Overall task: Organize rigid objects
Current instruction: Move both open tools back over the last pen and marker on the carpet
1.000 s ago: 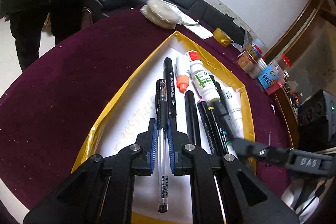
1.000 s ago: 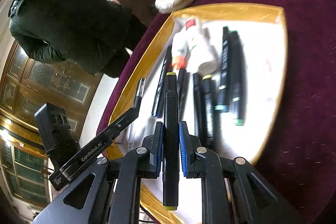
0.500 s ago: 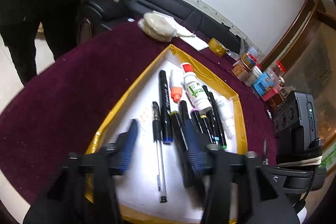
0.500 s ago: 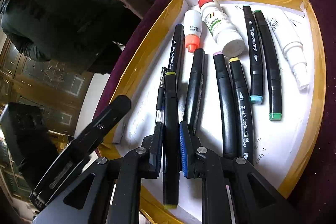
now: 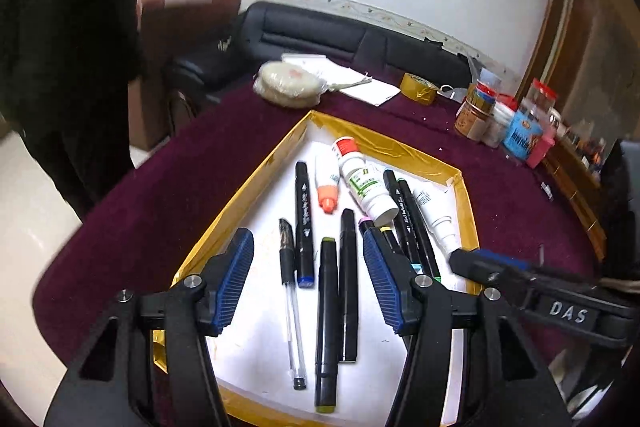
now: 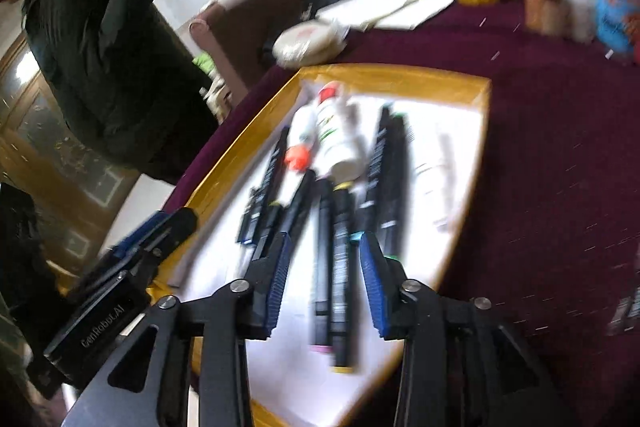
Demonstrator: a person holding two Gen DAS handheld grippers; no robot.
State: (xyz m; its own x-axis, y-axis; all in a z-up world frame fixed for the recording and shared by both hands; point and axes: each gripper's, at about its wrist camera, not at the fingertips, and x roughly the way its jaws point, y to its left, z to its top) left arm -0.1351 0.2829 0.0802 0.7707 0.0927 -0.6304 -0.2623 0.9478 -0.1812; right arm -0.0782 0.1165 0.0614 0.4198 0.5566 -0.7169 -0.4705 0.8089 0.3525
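Pens (image 5: 335, 291), bottles (image 5: 362, 183) side by side in tray (image 5: 236, 203); tape roll (image 5: 418, 89) probably behind.

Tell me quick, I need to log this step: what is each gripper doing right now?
Left gripper: open, holding nothing, above the pens in the tray.
Right gripper: jaws just opened, holding nothing, markers lie free below.

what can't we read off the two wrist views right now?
- Right wrist view: motion blur smears the markers in the tray; cap colours and print unreadable.
- Left wrist view: the left gripper finger covers the near ends of the right-hand markers.
- Left wrist view: jars at the table edge too small to read.
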